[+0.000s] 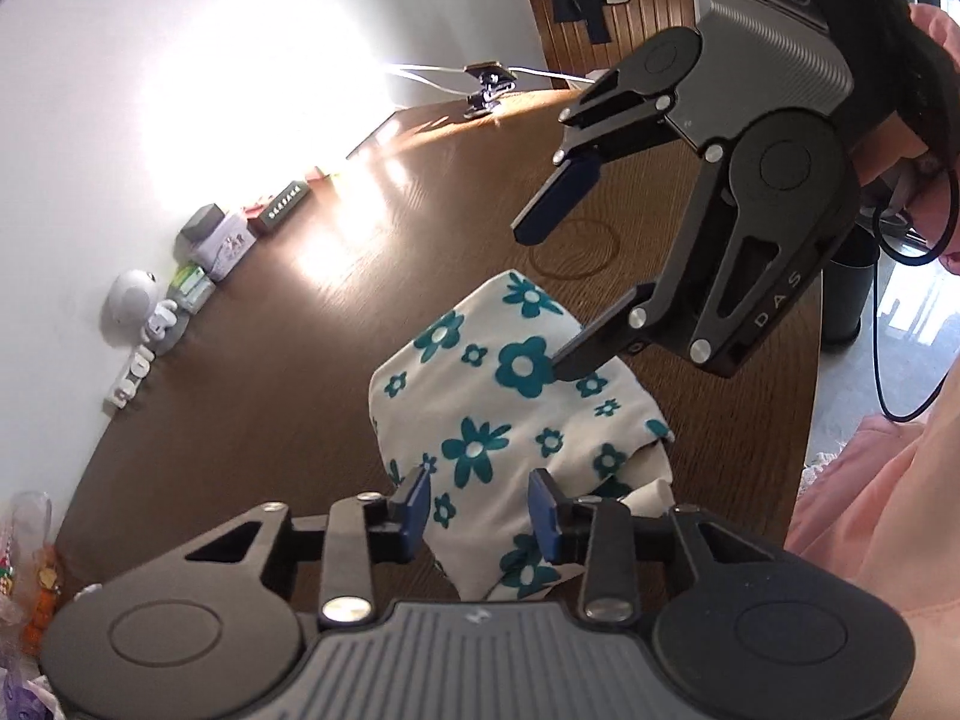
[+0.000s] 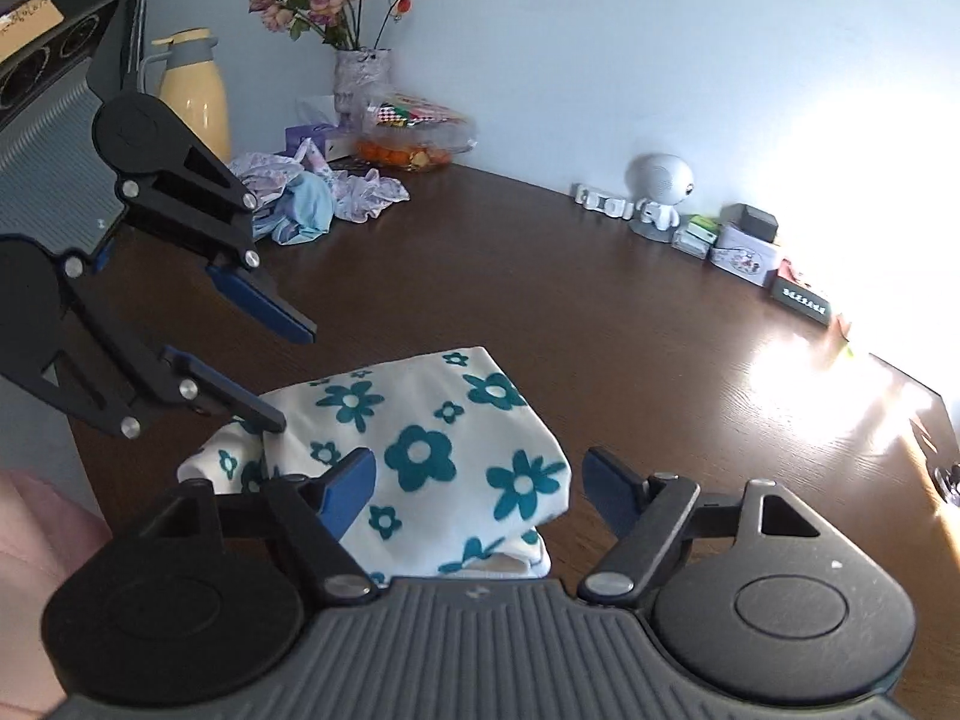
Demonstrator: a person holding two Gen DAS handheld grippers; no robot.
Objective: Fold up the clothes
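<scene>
A cream cotton garment with teal flowers (image 2: 420, 450) lies folded compactly on the dark wooden bench (image 2: 600, 312); both the left tool (image 1: 480, 510) and the right tool (image 2: 477, 489) are spread.

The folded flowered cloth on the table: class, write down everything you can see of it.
The white cloth with teal flower print lies folded into a compact, puffy bundle on the dark brown wooden table. It looks like soft fabric, with layered edges showing at its near end. The left gripper is open, its lower finger resting on the bundle's edge. The right gripper is open too, its fingers straddling the cloth, one of them touching its top in the left wrist view.
</scene>
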